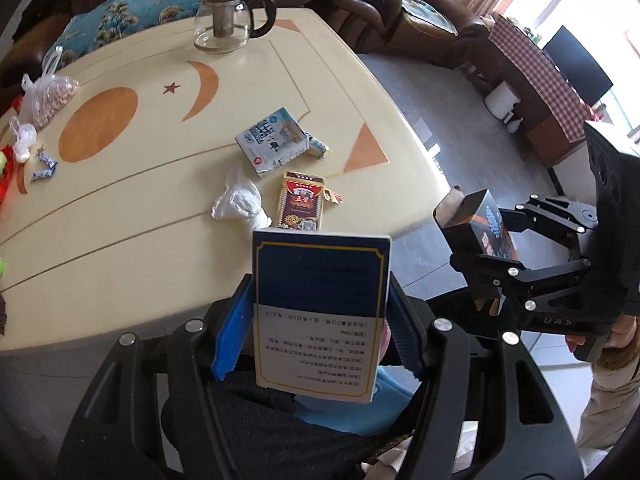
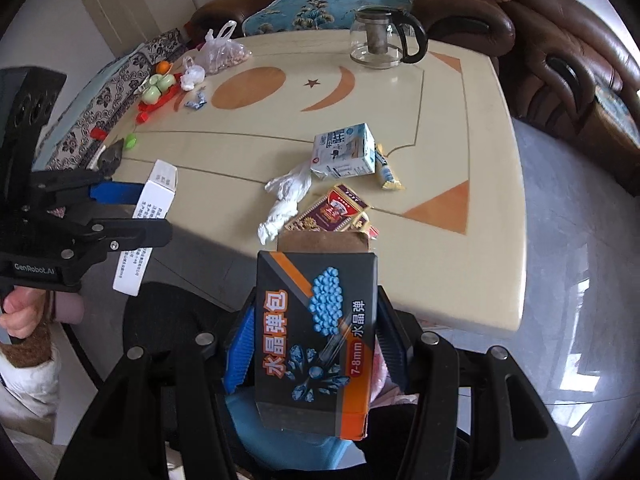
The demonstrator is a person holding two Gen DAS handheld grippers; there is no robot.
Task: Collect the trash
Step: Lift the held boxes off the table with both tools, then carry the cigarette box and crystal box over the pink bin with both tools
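Clamped upright in my left gripper [image 1: 320, 332] sits a blue-and-white box [image 1: 320, 312], my right gripper [image 2: 316, 344] holds a black-and-orange box [image 2: 316, 340], remaining trash lies ahead on the table [image 1: 120, 248].

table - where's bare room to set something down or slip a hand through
Free: the wide middle of the table between the glass teapot and the milk carton, and the near-left strip beside the crumpled tissue. Crowded: the far-left corner with the bag of nuts and toys, and the near edge around the red card box.
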